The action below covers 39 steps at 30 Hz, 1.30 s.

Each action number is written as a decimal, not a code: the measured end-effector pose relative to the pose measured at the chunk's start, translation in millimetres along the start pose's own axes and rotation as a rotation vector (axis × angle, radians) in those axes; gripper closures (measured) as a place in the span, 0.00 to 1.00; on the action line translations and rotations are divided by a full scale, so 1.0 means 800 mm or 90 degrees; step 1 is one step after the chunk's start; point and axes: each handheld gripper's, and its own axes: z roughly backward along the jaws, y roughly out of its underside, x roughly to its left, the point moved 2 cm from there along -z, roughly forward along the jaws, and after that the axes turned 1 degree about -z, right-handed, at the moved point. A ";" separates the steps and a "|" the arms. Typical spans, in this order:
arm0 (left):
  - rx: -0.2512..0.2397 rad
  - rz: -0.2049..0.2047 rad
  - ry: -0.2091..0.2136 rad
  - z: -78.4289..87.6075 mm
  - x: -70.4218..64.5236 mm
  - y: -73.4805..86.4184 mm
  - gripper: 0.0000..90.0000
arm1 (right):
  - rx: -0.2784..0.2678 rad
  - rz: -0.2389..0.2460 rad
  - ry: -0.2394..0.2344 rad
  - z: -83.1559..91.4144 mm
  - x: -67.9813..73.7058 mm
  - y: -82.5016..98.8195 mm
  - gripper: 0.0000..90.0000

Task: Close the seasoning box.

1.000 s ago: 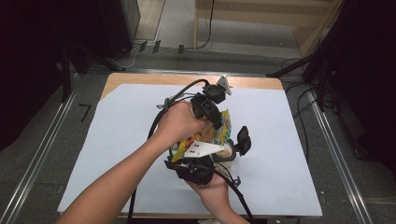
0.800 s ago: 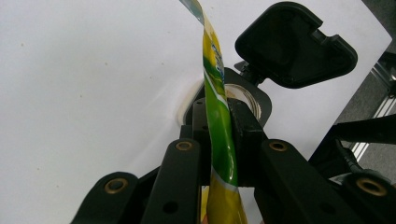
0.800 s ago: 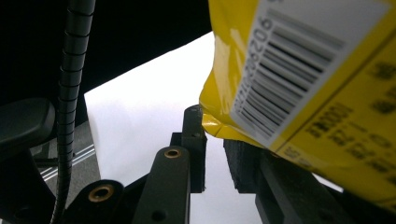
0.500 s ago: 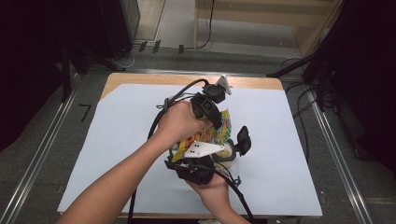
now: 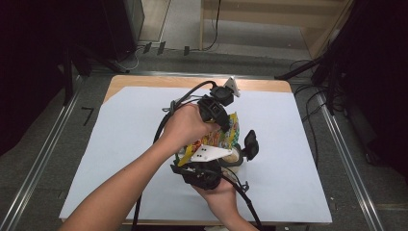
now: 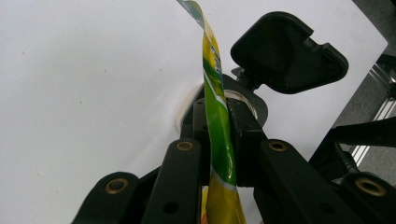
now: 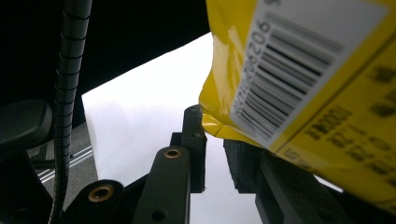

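Left gripper (image 6: 219,140): jaws closed tight on the thin edge of a yellow-and-green snack packet (image 6: 215,116), which runs upright between them; in the high view this gripper (image 5: 219,113) sits above the table's centre, gripped by the left hand (image 5: 185,126), its cable looping back over the wrist. Right gripper (image 7: 215,149): jaws stand slightly apart with a strip of white sheet visible between them; the packet's lower corner (image 7: 299,84), bearing a barcode, hangs over the right-hand jaw, and whether it is pinched cannot be told. In the high view the right gripper (image 5: 204,171) lies low and near the table's front, held from beneath by the right hand (image 5: 219,192), grey plate on top. Snack packet (image 5: 226,134): held above the table between the two grippers, just behind a round pale container (image 5: 234,156), partly hidden. White sheet (image 5: 120,144): covers most of the wooden table (image 5: 144,82). Surroundings: grey floor, cables, metal rails either side.
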 end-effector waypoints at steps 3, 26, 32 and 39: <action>0.000 0.001 0.001 0.000 0.000 0.000 0.93 | 0.000 -0.001 0.000 0.001 0.000 0.000 0.88; 0.004 -0.005 0.001 -0.006 -0.006 -0.005 0.93 | -0.002 -0.005 0.008 0.003 -0.003 0.003 0.88; 0.004 -0.004 0.005 -0.007 -0.006 -0.006 0.93 | -0.001 -0.009 0.008 0.004 -0.003 0.003 0.88; 0.007 -0.005 0.003 -0.006 -0.007 -0.007 0.93 | -0.003 -0.008 0.008 0.005 -0.003 0.003 0.88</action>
